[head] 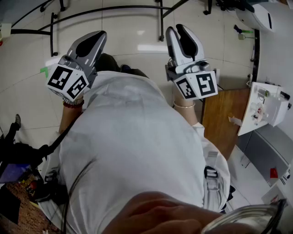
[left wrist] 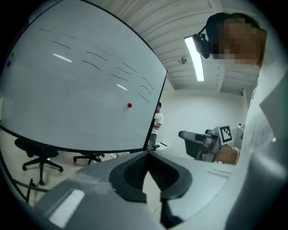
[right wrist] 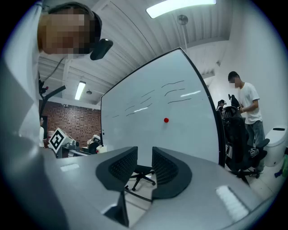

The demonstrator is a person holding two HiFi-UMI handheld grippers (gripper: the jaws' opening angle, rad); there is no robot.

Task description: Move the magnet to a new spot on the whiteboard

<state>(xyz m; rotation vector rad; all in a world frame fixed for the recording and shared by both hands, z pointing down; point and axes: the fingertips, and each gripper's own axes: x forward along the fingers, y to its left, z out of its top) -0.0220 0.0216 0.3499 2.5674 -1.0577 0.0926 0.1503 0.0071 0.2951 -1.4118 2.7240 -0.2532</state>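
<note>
A small red magnet (left wrist: 129, 105) (right wrist: 166, 120) sticks to the large whiteboard (left wrist: 72, 90) (right wrist: 148, 121), which stands some way ahead of both grippers and bears a few faint pen strokes. My left gripper (left wrist: 146, 155) (head: 101, 34) is shut, its tips touching, with nothing held. My right gripper (right wrist: 145, 155) (head: 179, 29) is closed to a narrow slit and also holds nothing. Both are held up in front of the person's white-shirted chest, well short of the board. Each gripper shows in the other's view: the right gripper (left wrist: 191, 139) and the left gripper (right wrist: 65, 143).
A person in a white T-shirt (right wrist: 246, 105) stands by black office chairs (right wrist: 238, 148) right of the board. More chairs (left wrist: 40, 157) stand below the board. The board's black base frame (head: 91, 13) is ahead on the floor, a wooden tabletop (head: 224, 116) to the right.
</note>
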